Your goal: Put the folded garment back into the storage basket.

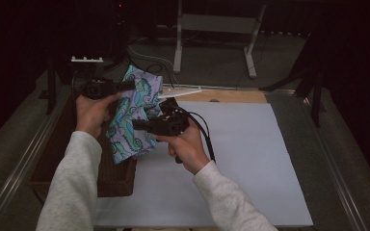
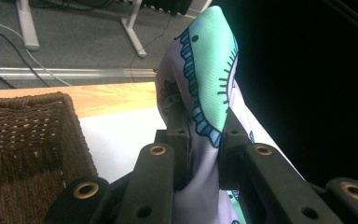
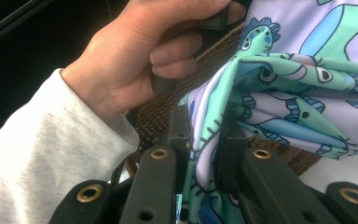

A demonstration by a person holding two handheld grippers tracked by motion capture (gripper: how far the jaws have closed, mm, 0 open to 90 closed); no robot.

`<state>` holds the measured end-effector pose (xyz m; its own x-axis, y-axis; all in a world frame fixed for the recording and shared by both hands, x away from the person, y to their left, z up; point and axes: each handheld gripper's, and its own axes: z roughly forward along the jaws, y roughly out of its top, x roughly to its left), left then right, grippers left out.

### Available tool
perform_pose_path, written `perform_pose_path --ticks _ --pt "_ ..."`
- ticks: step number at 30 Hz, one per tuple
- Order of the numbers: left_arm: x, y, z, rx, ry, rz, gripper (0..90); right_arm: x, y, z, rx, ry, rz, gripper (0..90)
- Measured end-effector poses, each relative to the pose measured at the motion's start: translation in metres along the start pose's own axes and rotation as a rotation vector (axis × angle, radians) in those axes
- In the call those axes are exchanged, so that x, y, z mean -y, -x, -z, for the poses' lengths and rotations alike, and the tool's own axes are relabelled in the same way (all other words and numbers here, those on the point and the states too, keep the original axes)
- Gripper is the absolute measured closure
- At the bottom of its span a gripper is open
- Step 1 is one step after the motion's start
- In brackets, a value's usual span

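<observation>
**Patterned cloth held up between two grippers**

High view: the cloth [image 1: 135, 113] hangs above the basket [image 1: 118, 178] at the worktop's [image 1: 250, 159] left; left gripper view: the left gripper [image 2: 204, 140] pinches one edge; right gripper view: the right gripper [image 3: 204, 140] clamps another fold; soft, light, probably slippery, so best gripped at the hems.

This looks like a lab or test room: a dim space with grey carpet [image 1: 212, 62], loose cables [image 1: 149, 55] on the floor, a white metal stand [image 1: 217, 29] and a metal-edged table [image 1: 337, 168].
</observation>
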<state>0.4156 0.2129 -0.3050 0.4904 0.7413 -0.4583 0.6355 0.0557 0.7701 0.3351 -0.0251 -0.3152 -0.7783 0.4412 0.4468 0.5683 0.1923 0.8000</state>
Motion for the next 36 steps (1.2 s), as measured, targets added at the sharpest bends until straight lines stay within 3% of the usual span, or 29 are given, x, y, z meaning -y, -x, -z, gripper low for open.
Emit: perform_pose_path --ticks 15,36 --pt "0.0 -0.01 0.019 -0.027 0.008 -0.003 80.0 -0.003 -0.012 -0.022 -0.001 -0.016 0.02 80.2" --pt "0.008 -0.022 0.031 -0.056 0.011 -0.002 79.9 0.0 -0.018 -0.051 -0.001 -0.024 0.026 80.2"
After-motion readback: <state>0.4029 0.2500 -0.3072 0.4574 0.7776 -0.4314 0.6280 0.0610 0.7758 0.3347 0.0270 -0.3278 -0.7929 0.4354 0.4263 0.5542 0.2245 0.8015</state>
